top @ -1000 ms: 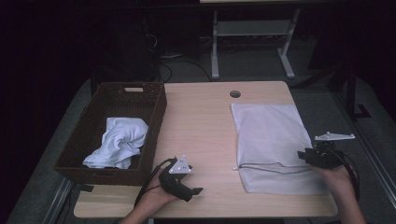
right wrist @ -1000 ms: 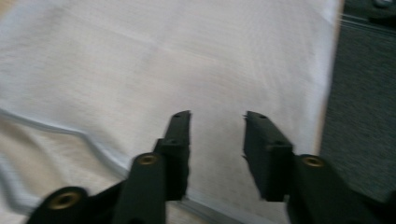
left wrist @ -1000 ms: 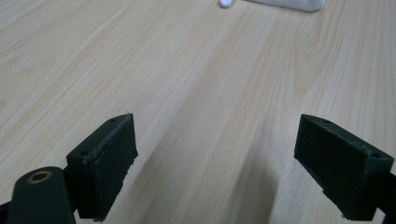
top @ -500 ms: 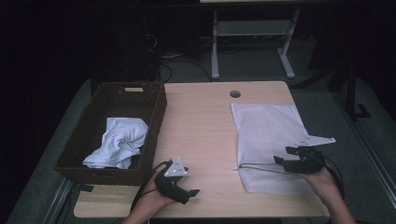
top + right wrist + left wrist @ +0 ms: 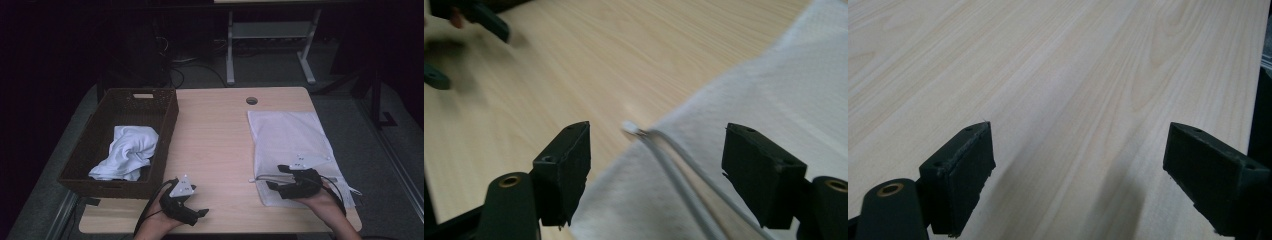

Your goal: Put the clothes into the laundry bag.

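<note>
A: Left gripper, 7 o'clock: jaws apart, empty, over bare table. Basket, 9 o'clock, holds a crumpled cloth.

B: Right gripper, 5 o'clock?

A: Jaws apart, straddling the flat cloth's near-left corner. Likely step: grasping that corner. Next: lower, close on the hem.
</note>
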The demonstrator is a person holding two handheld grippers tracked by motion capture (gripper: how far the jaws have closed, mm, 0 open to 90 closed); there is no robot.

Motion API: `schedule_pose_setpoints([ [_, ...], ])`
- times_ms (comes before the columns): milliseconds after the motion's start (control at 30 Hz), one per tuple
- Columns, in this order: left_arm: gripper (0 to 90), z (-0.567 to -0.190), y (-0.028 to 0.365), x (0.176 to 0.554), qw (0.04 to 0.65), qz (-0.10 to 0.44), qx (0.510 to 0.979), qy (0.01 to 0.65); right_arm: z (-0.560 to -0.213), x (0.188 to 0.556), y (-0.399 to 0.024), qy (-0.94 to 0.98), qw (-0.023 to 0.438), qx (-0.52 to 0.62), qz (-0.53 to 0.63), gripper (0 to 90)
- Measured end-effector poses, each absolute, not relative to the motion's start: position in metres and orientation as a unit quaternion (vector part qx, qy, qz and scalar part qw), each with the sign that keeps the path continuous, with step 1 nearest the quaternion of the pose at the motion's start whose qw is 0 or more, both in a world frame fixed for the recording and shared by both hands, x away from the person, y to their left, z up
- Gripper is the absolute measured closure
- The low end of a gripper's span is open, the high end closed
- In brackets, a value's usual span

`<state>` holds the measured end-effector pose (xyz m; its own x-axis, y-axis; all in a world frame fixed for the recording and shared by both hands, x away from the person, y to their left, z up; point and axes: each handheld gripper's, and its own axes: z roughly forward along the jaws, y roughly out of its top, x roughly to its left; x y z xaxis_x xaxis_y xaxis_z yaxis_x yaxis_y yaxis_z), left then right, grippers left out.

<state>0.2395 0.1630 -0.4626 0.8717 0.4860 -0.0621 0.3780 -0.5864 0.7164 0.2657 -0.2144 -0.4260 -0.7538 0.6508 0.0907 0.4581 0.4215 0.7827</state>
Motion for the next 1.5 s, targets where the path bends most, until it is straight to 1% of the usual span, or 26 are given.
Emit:
schedule_pose_setpoints([
  [67, 12.6, -0.463, 0.164, 0.237, 0.386, 0.069, 0.886, 0.248, -0.427, 0.262, -0.201, 0.842, 0.106, 0.316, 0.424, 26.8],
  [267, 12.6, -0.463, 0.167, 0.235, 0.382, 0.067, 0.887, 0.25, -0.436, 0.258, -0.181, 0.854, 0.096, 0.291, 0.422, 25.4],
  [367, 12.6, -0.463, 0.168, 0.234, 0.382, 0.066, 0.887, 0.25, -0.44, 0.257, -0.176, 0.858, 0.09, 0.278, 0.423, 23.2],
  [433, 12.6, -0.463, 0.168, 0.234, 0.383, 0.066, 0.887, 0.251, -0.445, 0.254, -0.168, 0.865, 0.084, 0.258, 0.422, 19.1],
  [467, 12.6, -0.463, 0.168, 0.234, 0.384, 0.065, 0.886, 0.251, -0.445, 0.254, -0.168, 0.865, 0.084, 0.258, 0.422, 19.1],
  [600, 12.5, -0.464, 0.169, 0.235, 0.385, 0.06, 0.886, 0.25, -0.451, 0.252, -0.162, 0.87, 0.082, 0.239, 0.424, 14.3],
  [733, 11.5, -0.463, 0.167, 0.234, 0.387, 0.049, 0.888, 0.245, -0.454, 0.252, -0.16, 0.87, 0.082, 0.239, 0.424, 13.8],
  [867, 10.9, -0.456, 0.165, 0.233, 0.384, 0.044, 0.891, 0.239, -0.458, 0.252, -0.158, 0.872, 0.084, 0.237, 0.419, 13.7],
  [1067, 11.0, -0.435, 0.161, 0.235, 0.385, 0.041, 0.895, 0.223, -0.46, 0.252, -0.156, 0.873, 0.089, 0.238, 0.416, 13.7],
  [1500, 11.9, -0.395, 0.166, 0.249, 0.379, 0.031, 0.899, 0.219, -0.458, 0.25, -0.158, 0.87, 0.095, 0.241, 0.419, 13.6],
])
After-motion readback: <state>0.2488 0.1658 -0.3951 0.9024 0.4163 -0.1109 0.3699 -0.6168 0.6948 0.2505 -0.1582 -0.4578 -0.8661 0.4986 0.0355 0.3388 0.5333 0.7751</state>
